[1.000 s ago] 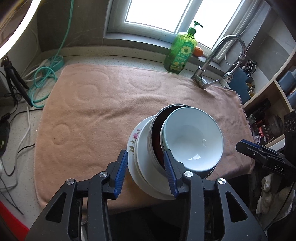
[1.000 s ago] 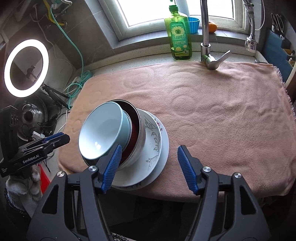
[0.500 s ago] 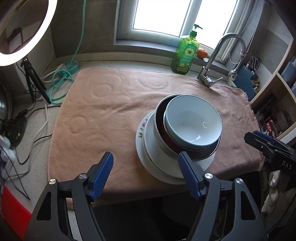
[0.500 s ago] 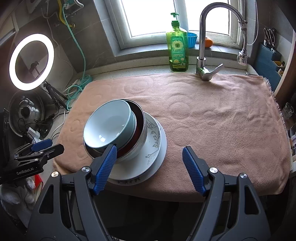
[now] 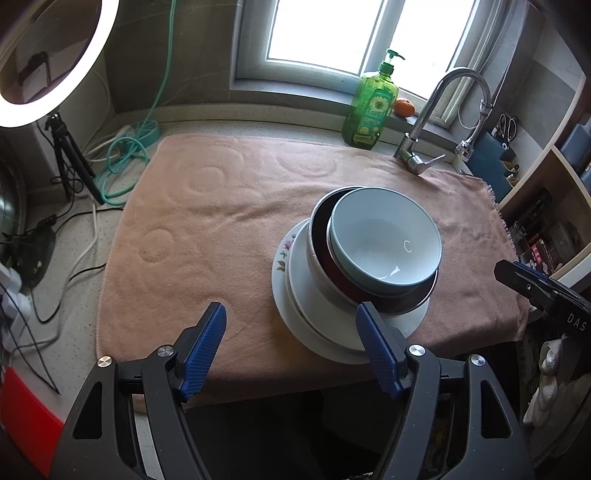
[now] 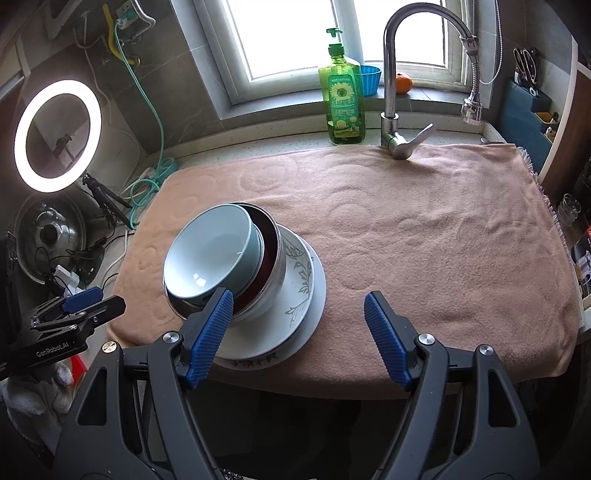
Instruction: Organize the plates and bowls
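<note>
Peach towel [image 5: 229,221] over counter, sunlit window [image 6: 332,33]

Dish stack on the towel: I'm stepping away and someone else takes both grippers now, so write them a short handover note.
Left gripper: open, nothing between its jaws, which have just been opening; it sits at the near edge of the towel.
Right gripper: open, empty, also at the near edge.
Dishes: one pile on the towel. Light blue bowl sits tilted in the metal bowl, on a white plate, on a floral plate.
Done: everything looks stacked, and neither gripper holds a dish.
Left: possibly level the blue bowl; otherwise nothing obvious.
</note>
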